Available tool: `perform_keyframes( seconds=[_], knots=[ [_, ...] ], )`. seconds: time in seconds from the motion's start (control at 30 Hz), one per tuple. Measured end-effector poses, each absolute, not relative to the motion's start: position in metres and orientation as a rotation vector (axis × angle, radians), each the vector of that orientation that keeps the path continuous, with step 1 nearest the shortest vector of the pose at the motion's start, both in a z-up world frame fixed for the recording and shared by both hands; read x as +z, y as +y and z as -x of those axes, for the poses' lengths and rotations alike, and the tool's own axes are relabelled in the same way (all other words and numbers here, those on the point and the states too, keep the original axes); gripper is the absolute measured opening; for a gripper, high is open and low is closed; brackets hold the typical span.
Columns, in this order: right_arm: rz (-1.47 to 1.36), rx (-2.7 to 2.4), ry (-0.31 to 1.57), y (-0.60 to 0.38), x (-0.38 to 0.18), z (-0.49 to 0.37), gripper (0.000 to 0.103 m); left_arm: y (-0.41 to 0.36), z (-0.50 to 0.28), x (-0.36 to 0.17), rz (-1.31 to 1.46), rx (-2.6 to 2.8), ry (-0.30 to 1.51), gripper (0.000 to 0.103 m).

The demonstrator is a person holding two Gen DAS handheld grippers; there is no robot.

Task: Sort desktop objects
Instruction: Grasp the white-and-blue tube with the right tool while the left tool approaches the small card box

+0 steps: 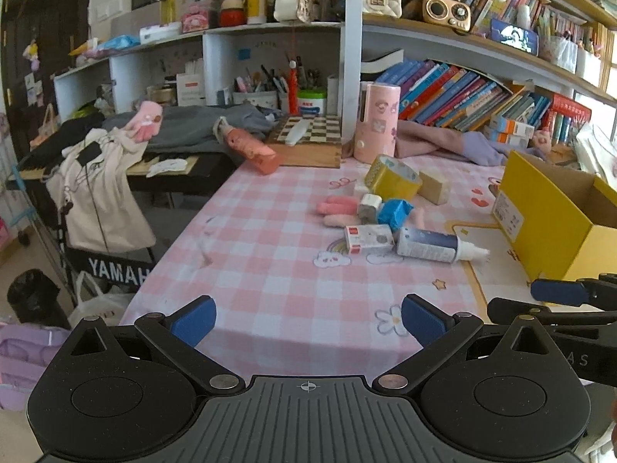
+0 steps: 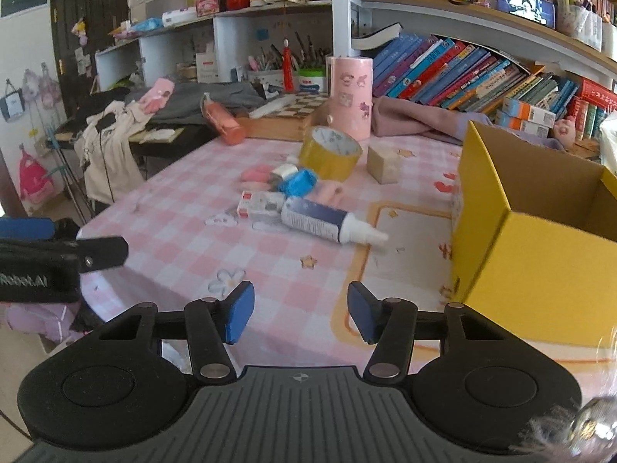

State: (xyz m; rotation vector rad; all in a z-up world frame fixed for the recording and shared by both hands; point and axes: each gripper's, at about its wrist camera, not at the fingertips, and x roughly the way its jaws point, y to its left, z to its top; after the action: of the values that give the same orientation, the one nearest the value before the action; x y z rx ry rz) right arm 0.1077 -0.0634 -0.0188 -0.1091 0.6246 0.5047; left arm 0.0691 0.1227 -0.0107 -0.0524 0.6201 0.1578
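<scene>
Small desk clutter lies in a loose heap mid-table, beside an open yellow box, with both grippers hanging empty over the near edge.

From the left: pink rolls (image 1: 337, 205), a small white-and-red carton (image 1: 368, 239), a crumpled blue wrapper (image 1: 394, 211) and a white-and-navy squeeze bottle (image 1: 432, 245) lying on its side touch one another on the pink checked tablecloth (image 1: 246, 254); behind them a roll of yellow tape (image 1: 392, 177) leans by a wooden block (image 1: 434, 187); the yellow box (image 1: 555, 223) stands at the right. The left gripper (image 1: 308, 322) is spread wide, nothing between its blue pads. The right gripper (image 2: 300, 318) is partly open and empty. Only the right wrist view looks into the box's brown interior; only the left wrist view shows the keyboard stand with its lettering (image 1: 115, 270).
</scene>
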Motion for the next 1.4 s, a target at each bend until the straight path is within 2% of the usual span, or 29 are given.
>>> perform_keyframes(
  seconds=[0.93, 1.0, 1.07, 1.23, 1.33, 1.4],
  knots=[
    [0.195, 0.484, 0.739, -0.020, -0.034, -0.234, 0.052, 0.153, -0.206, -0.020, 0.079, 0.068, 0.706, 0.103],
    [0.233, 0.501, 0.760, -0.014, -0.038, -0.241, 0.053, 0.153, -0.212, -0.022, 0.072, 0.061, 0.717, 0.103],
    [0.274, 0.523, 0.767, -0.009, -0.043, -0.247, 0.059, 0.153, -0.216, -0.025, 0.073, 0.055, 0.726, 0.103],
    [0.391, 0.592, 0.769, 0.006, -0.052, -0.261, 0.063, 0.151, -0.226, -0.030, 0.069, 0.036, 0.753, 0.103],
    [0.433, 0.631, 0.789, 0.010, -0.058, -0.269, 0.063, 0.149, -0.234, -0.033, 0.057, 0.036, 0.779, 0.103],
    [0.479, 0.651, 0.794, 0.010, -0.058, -0.269, 0.057, 0.147, -0.240, -0.037, 0.046, 0.031, 0.803, 0.103]
  ],
)
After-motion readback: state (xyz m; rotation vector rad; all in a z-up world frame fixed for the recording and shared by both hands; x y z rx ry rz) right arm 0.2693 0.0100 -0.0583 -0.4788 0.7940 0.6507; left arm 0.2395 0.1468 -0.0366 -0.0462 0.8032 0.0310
